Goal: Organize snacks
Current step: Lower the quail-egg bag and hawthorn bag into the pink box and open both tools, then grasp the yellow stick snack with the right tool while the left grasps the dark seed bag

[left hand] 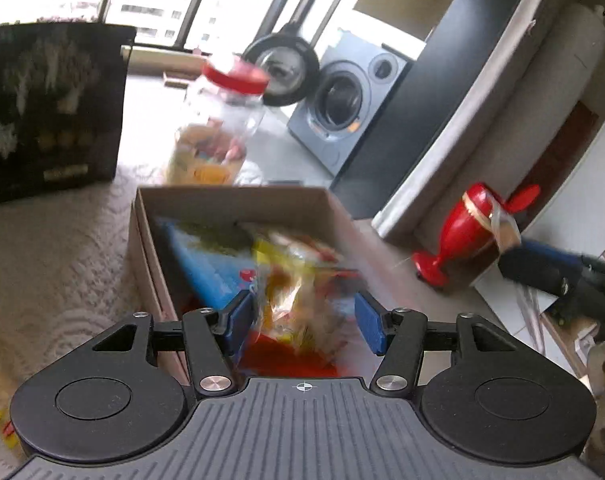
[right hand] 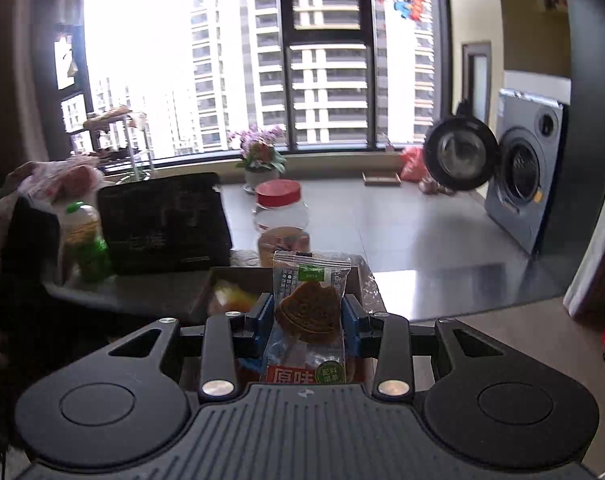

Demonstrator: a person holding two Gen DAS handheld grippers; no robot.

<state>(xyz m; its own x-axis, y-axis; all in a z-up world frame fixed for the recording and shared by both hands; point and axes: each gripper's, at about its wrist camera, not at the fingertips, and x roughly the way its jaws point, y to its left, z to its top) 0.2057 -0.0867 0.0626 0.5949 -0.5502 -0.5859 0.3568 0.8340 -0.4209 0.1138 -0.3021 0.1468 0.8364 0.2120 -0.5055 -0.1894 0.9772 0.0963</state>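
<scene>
From the left wrist, the left claw (left hand: 306, 322) stood spread; a blurred snack bag (left hand: 298, 300) lay between its blue pads, touching the left one at most, above the cardboard box (left hand: 230, 200) on the pale table (left hand: 62, 248). A red-lidded jar (left hand: 218, 128) stood behind.

From the right wrist, the right claw (right hand: 308, 322) pinched a cookie packet (right hand: 308, 312) upright before the box (right hand: 242, 276); a washing machine (right hand: 522, 176) stood by the window.
</scene>
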